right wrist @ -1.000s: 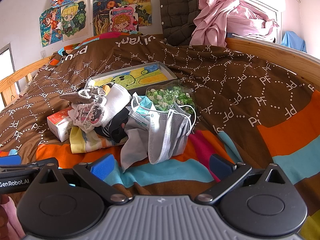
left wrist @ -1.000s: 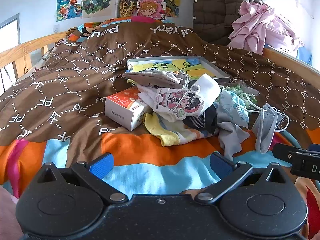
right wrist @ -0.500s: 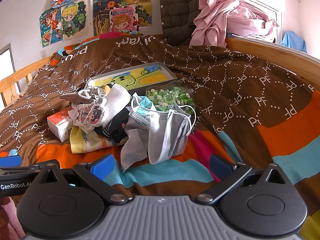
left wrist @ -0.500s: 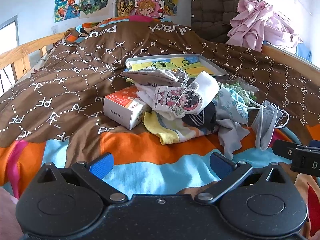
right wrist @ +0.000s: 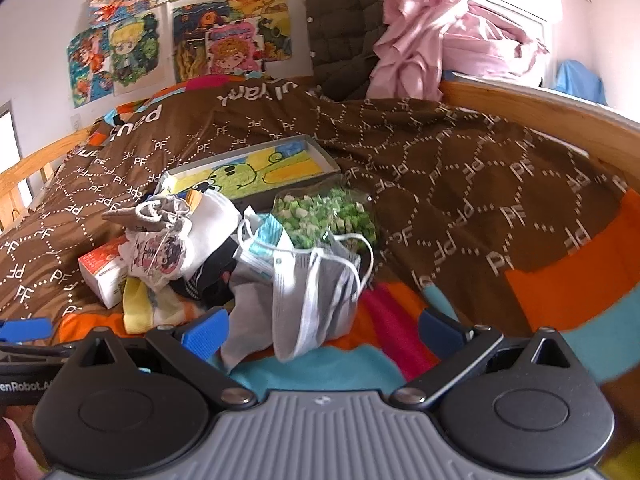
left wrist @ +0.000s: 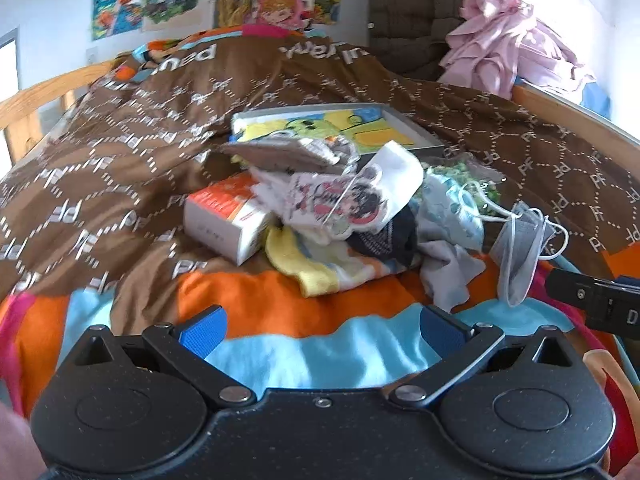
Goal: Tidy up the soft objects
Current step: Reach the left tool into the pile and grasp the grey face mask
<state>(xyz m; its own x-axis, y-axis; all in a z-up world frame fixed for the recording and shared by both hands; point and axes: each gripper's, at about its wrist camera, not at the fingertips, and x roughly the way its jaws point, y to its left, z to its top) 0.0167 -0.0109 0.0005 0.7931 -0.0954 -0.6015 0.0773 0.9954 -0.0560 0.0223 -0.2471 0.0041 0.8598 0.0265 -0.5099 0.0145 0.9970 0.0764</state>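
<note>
Hovering w/ fingers wide & empty, right hand-held gripper (right wrist: 322, 330) sits nearest the grey mask (right wrist: 316, 296), dead ahead, long axis toward it; left hand-held gripper (left wrist: 320, 322), also wide, faces the sock pile (left wrist: 340, 216) on bed.

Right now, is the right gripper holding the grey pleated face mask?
No, the right gripper is open and empty; the grey pleated face mask lies on the bed.

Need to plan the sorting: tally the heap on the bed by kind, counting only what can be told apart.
Face masks: 2, one grey, one blue-printed
Cardboard boxes: 1, orange and white
Picture trays: 1
Clear bags of green pieces: 1
Socks and cloths: tangled, number unclear
Total told apart: 5
</note>
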